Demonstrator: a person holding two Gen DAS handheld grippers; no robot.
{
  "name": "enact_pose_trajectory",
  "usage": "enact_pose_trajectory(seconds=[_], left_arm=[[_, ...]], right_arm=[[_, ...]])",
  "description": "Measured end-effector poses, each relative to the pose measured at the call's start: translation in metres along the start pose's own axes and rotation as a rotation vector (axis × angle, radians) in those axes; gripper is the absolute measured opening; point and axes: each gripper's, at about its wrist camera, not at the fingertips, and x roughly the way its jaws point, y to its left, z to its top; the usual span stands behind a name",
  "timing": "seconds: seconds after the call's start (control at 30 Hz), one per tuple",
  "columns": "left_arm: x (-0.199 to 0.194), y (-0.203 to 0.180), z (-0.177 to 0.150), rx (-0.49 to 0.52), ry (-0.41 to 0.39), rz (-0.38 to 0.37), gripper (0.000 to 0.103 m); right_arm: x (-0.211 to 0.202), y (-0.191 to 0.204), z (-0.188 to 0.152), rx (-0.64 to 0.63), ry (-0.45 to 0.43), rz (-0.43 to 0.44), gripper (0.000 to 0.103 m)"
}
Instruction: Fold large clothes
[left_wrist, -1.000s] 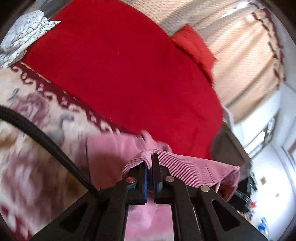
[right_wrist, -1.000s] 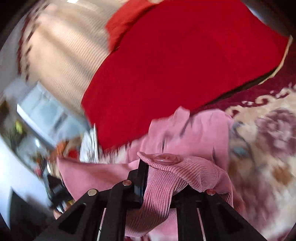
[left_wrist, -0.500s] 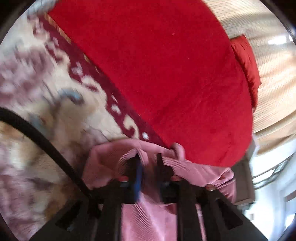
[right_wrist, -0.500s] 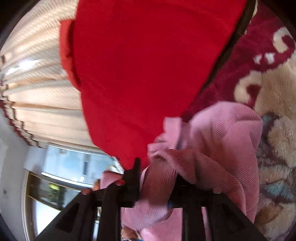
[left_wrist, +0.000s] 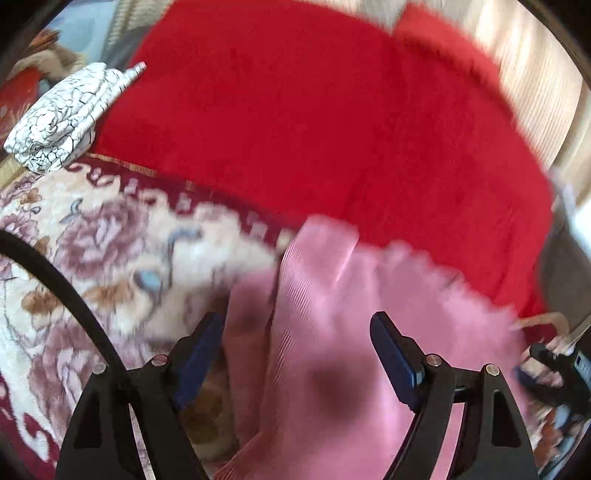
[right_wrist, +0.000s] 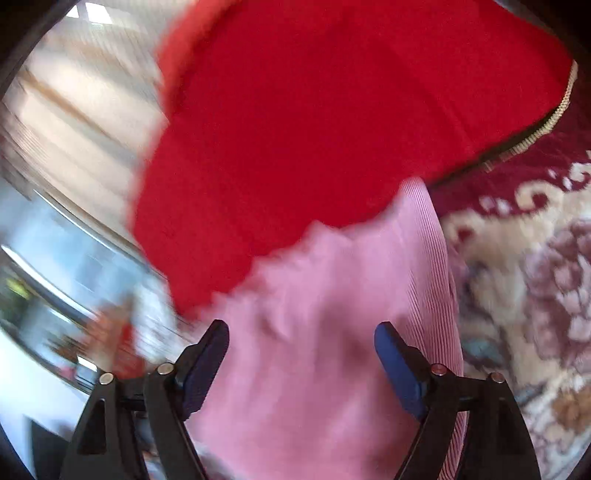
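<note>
The pink garment (left_wrist: 332, 332) is finely ribbed, matt cloth. The red blanket (left_wrist: 314, 129) looks soft and fuzzy, and the floral blanket (left_wrist: 92, 251) plush. Both grippers' fingers (right_wrist: 399, 365) are matt black plastic with blue pads.

a pink ribbed corduroy garment (left_wrist: 332, 332) lies rumpled in loose folds on the bed, its near part on a floral blanket (left_wrist: 92, 258) and its far edge overlapping a red blanket (left_wrist: 314, 129); motion blur hides finer details.

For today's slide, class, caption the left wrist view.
Left tongs opening over the pink ribbed garment, which lies unclamped across a floral blanket and red cover.
</note>
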Motion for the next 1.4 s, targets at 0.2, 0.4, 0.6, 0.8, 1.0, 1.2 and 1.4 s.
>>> enact_pose_trajectory(seconds=[0.2, 0.4, 0.6, 0.8, 1.0, 1.2, 1.4], left_arm=[[0.038, 0.004, -0.018, 0.031, 0.157, 0.112, 0.083], [0.011, -0.01, -0.012, 0.06, 0.054, 0.069, 0.083], [0.043, -0.03, -0.026, 0.209, 0.119, 0.207, 0.083], [0.022, -0.041, -0.027, 0.236, 0.051, 0.209, 0.083], [-0.011, -0.055, -0.026, 0.268, -0.082, 0.191, 0.083], [-0.034, -0.068, -0.025, 0.26, -0.147, 0.166, 0.083], [-0.037, -0.076, -0.025, 0.287, -0.182, 0.176, 0.083]], right_arm=[[0.055, 0.006, -0.013, -0.076, 0.09, -0.244, 0.073], [0.047, 0.047, 0.001, -0.17, -0.075, -0.112, 0.073], [0.124, 0.008, 0.015, -0.034, 0.116, -0.206, 0.07], [0.078, 0.02, 0.028, -0.045, 0.012, -0.19, 0.07], [0.043, 0.026, 0.022, -0.107, -0.03, -0.294, 0.07], [0.067, 0.0, 0.0, -0.135, 0.065, -0.391, 0.07], [0.047, 0.048, -0.007, -0.219, -0.032, -0.263, 0.071]])
